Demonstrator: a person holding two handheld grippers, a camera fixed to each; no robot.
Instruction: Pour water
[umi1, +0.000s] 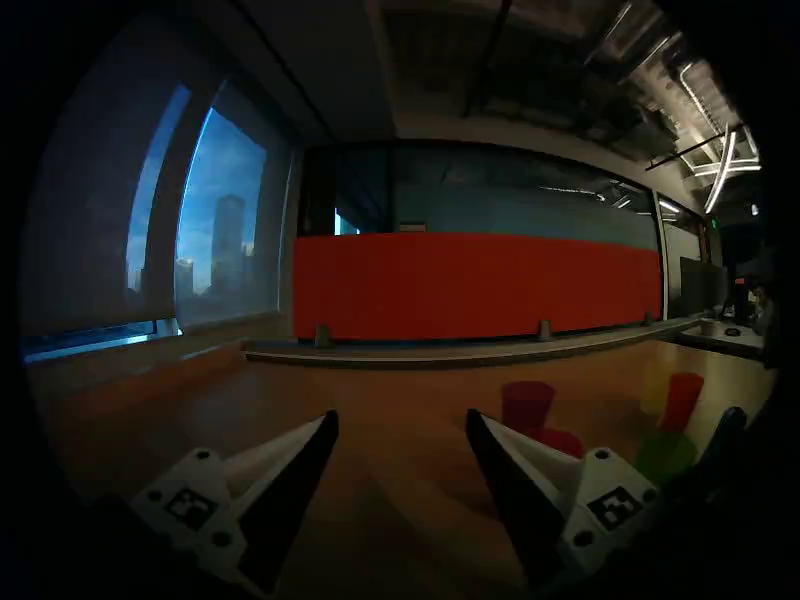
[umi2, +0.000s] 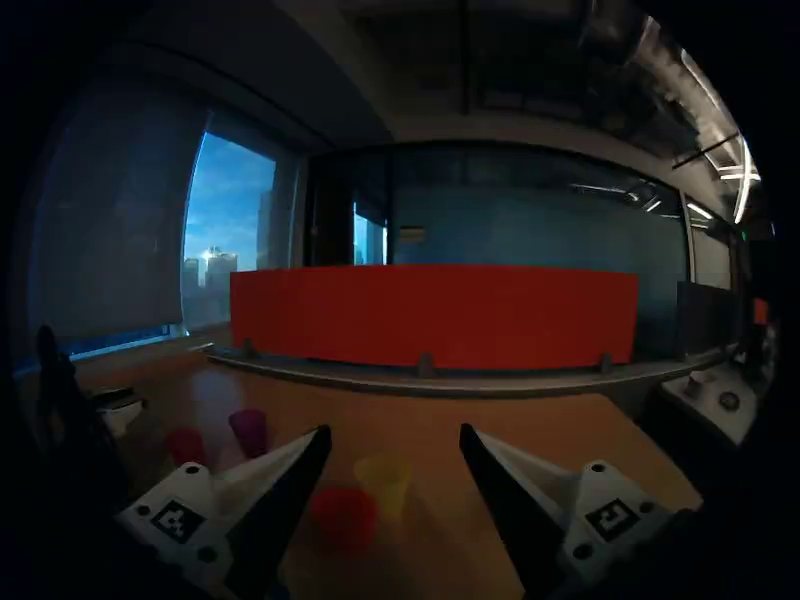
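Observation:
Several plastic cups stand on a wooden table (umi1: 400, 400). In the left gripper view a dark red cup (umi1: 527, 403) stands just beyond my right fingertip, with a second red cup (umi1: 560, 440) partly behind that finger. An orange-red cup (umi1: 683, 399), a faint yellow cup (umi1: 655, 385) and a green cup (umi1: 665, 455) stand further right. My left gripper (umi1: 400, 420) is open and holds nothing. In the right gripper view a red cup (umi2: 343, 515) and a yellow cup (umi2: 384, 483) stand between the fingers of my open right gripper (umi2: 393, 432). A purple cup (umi2: 249, 430) and a small red cup (umi2: 185, 445) stand to the left.
A red partition (umi1: 470, 285) on a low rail closes off the table's far edge. Large windows (umi1: 215, 230) are on the left. A dark upright shape (umi2: 55, 390) with a white part stands at the far left of the right gripper view. A side desk (umi2: 715, 395) is on the right.

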